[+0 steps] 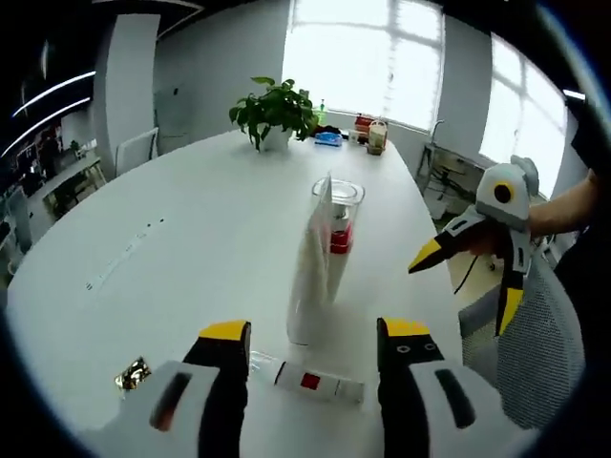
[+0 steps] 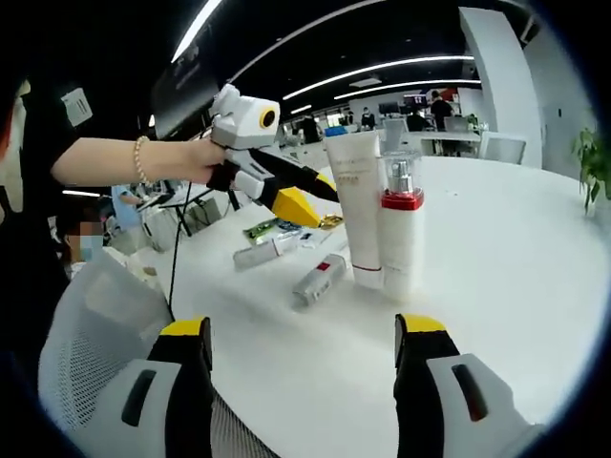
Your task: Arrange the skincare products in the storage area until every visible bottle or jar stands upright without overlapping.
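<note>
The table (image 1: 191,248) is white. The tall tube (image 2: 355,205) is white, the clear bottle (image 2: 401,224) has a red band, and the plant (image 1: 274,110) is green.

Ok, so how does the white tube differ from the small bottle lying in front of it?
The white tube stands upright on the table, while the small bottle lies on its side. The white tube is far taller and plain white with faint print; the small bottle is short and carries a red label. The white tube stands right beside the clear red-collared bottle; the small bottle lies apart, nearer the left gripper. Both are white.
</note>
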A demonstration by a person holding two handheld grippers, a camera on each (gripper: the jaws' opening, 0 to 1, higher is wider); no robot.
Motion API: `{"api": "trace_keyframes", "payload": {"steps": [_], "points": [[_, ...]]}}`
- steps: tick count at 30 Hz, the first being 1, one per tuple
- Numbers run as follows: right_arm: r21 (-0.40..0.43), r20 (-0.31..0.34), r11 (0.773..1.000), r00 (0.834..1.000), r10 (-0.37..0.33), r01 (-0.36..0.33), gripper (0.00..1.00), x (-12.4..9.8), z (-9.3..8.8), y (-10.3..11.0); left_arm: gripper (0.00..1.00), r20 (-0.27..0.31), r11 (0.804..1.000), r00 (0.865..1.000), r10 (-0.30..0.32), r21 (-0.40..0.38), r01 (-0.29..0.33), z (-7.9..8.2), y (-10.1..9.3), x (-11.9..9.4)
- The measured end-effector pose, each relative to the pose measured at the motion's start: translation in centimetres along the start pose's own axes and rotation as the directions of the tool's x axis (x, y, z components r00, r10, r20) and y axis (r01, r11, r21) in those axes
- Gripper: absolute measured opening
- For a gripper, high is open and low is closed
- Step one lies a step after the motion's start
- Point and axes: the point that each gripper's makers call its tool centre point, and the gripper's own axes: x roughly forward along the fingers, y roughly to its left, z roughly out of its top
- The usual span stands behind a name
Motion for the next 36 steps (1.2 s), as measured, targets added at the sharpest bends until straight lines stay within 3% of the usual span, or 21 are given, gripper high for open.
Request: {"api": "trace_keyframes", "payload": {"steps": [2,4,7,11,15,21,26,31,36], "points": [[0.004,0.003,1.000,1.000,-0.014,0.014,0.79,-0.1,0.0,-0.2,0.61,0.028,1.000,1.000,0.014,-0.014,-0.013,-0.1,0.4,-0.6],[0.011,0.006,1.000,1.000,-0.014,0.014,0.79,-0.2,-0.1,-0.1,0.64,0.019,0.997,0.999,0.032,-0.071,-0.031,-0.9,0.5,-1.2],[-0.002,-0.001,1.000,1.000,-0.009,0.009,0.81,-0.2,-0.2,0.0,0.66,0.027,0.995,0.998,0.055,-0.088,-0.052,-1.6,0.3,-2.2],[0.002,0.051,1.000,0.999,0.013,-0.013,0.91,-0.4,0.9,0.7,0.70,0.049,0.981,0.995,0.082,-0.180,-0.072,-2.4,-1.1,-3.5],[-0.017,0.055,1.000,0.998,0.020,-0.019,0.94,-0.5,1.4,1.0,0.77,0.077,0.968,0.990,0.117,-0.234,-0.097,-2.9,-0.3,-5.2],[-0.023,0.058,0.999,0.998,0.029,-0.027,0.99,-0.8,1.7,1.2,0.90,0.122,0.945,0.972,0.200,-0.286,-0.159,-3.8,-1.3,-7.5],[-0.005,0.077,0.999,0.996,0.050,-0.050,1.00,-1.5,1.8,1.5,0.99,0.124,0.922,0.956,0.265,-0.325,-0.213,-5.0,-0.9,-9.2],[-0.002,0.075,0.999,0.996,0.045,-0.045,1.00,-1.9,1.7,1.4,0.99,0.126,0.912,0.949,0.289,-0.338,-0.232,-5.9,-2.1,-10.9],[0.004,0.076,0.999,0.997,0.034,-0.034,1.00,-2.2,1.6,1.3,0.99,0.124,0.889,0.935,0.331,-0.374,-0.265,-6.9,-2.6,-12.5]]}}
